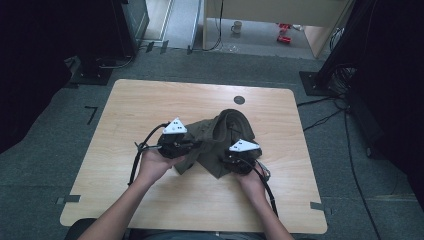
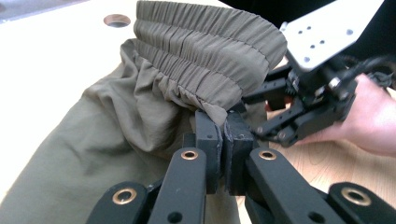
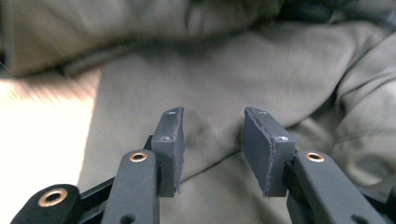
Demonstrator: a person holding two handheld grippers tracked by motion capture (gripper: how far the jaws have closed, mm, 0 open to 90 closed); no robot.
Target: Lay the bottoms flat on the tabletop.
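The left gripper [image 2: 223, 140] pinches the green pants' [image 2: 116, 140] stretchy waistband (mid-frame); the right gripper [image 3: 212, 140] hangs half open, empty, and should grab cloth next.

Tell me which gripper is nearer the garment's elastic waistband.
Left. The left gripper is clamped on the olive garment just under the waistband; the right gripper hovers open over plain cloth.
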